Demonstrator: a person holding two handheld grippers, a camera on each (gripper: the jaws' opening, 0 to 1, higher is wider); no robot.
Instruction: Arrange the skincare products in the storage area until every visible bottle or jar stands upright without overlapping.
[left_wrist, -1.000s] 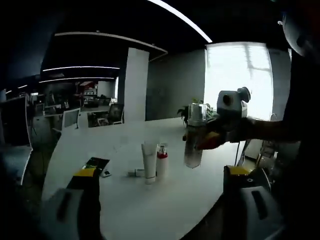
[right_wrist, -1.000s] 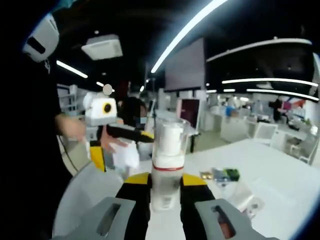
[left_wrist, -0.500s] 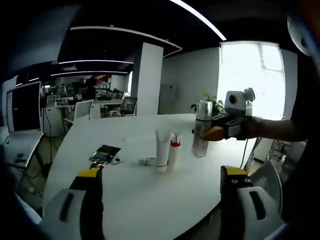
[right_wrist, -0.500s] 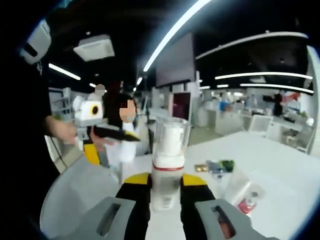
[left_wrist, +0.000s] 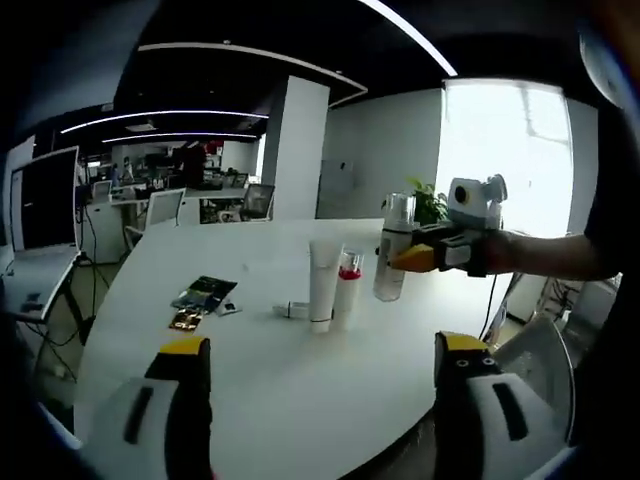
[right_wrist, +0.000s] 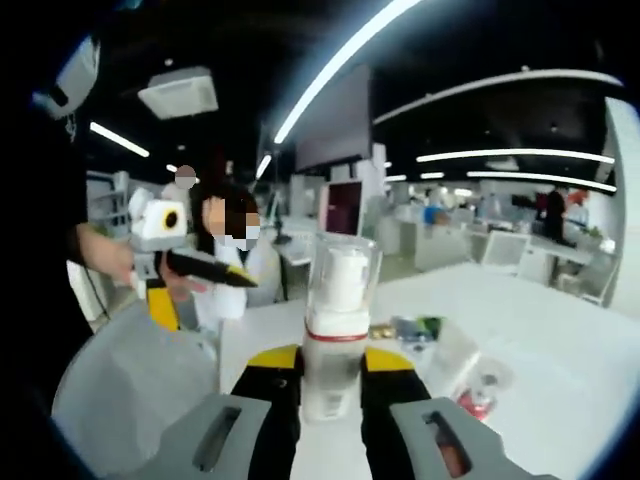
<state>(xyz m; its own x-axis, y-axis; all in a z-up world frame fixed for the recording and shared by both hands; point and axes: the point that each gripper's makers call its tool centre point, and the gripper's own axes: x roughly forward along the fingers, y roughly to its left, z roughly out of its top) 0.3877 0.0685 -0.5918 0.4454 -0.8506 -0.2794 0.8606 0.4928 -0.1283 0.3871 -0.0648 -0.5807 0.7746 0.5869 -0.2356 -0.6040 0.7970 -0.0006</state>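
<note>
My right gripper (right_wrist: 331, 372) is shut on a white pump bottle with a clear cap and a red band (right_wrist: 337, 325), held upright. In the left gripper view that bottle (left_wrist: 388, 276) hangs low over the white table (left_wrist: 300, 390), just right of a standing white tube (left_wrist: 322, 285) and a red-capped bottle (left_wrist: 347, 290), with the right gripper (left_wrist: 412, 260) gripping it from the right. I cannot tell whether its base touches the table. A small item (left_wrist: 290, 311) lies behind the tube. My left gripper (left_wrist: 320, 375) stands open near the table's front edge.
Sachets (left_wrist: 205, 294) lie on the table left of the tube. Across the table the left gripper (right_wrist: 190, 285) is held by a hand, with a person (right_wrist: 225, 255) behind. A plant (left_wrist: 428, 203), desks and chairs stand beyond the table.
The right gripper has carried the clear-capped bottle lower and closer to the tube and the red-capped bottle. Both cameras have shifted. The left gripper stays open.
</note>
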